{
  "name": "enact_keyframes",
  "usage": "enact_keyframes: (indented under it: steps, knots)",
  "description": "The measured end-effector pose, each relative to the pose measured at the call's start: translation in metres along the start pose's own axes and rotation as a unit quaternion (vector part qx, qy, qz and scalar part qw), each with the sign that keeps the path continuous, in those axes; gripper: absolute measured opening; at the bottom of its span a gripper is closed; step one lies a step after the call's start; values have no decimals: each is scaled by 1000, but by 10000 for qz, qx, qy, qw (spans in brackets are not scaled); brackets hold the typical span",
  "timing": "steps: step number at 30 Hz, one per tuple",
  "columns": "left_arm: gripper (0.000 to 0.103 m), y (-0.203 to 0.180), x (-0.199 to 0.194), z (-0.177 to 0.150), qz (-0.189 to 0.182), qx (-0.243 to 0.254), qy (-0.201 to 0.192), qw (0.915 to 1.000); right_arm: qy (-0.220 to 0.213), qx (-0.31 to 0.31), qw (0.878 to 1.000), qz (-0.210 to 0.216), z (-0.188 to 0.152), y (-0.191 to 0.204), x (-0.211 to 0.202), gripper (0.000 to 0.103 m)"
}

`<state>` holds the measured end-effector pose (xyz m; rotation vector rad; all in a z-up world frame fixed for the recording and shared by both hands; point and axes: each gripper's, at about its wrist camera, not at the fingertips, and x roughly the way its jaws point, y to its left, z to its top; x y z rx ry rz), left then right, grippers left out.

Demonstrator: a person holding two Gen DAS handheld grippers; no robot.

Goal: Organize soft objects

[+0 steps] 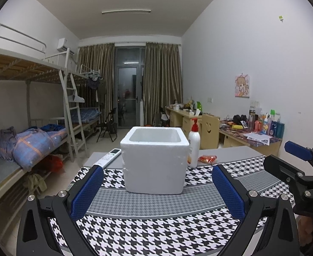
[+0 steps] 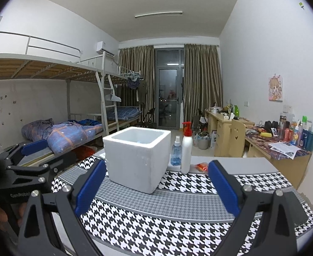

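**Jaws wide and empty; soft things hard to make out**

The jaws of the left gripper (image 1: 157,188) and the right gripper (image 2: 156,184) are spread wide, and nothing is held in either. A white foam box (image 1: 154,160) stands straight ahead of both on the checked mat (image 1: 156,230) covering the surface. Something blue can just be glimpsed inside the box; whether it is soft cannot be told. Beyond the box, to its right, stand a pump bottle (image 1: 193,143) and a spray bottle (image 2: 175,151), with an orange packet (image 1: 207,159) near them. The light box could be pushed or tipped by a careless reach, and the bottles knocked over.

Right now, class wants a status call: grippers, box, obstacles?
Left hand-held gripper open, empty. Right hand-held gripper open, empty. Foam box upright on houndstooth cloth, untouched. Nothing in the way.
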<state>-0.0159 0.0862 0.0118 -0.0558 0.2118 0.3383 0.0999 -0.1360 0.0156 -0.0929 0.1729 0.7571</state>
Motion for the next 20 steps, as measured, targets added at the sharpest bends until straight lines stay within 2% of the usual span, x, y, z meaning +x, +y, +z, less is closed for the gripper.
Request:
enact_keyframes:
  steps: [8,20]
  knots:
    - [102,2,6,-15,138,-40,121,9998,164,134,9995,-216,-24,-4,6,98]
    - [102,5,4,-25,162,-57,166,9997,229,189,9993,-231,-34,-6,4,98]
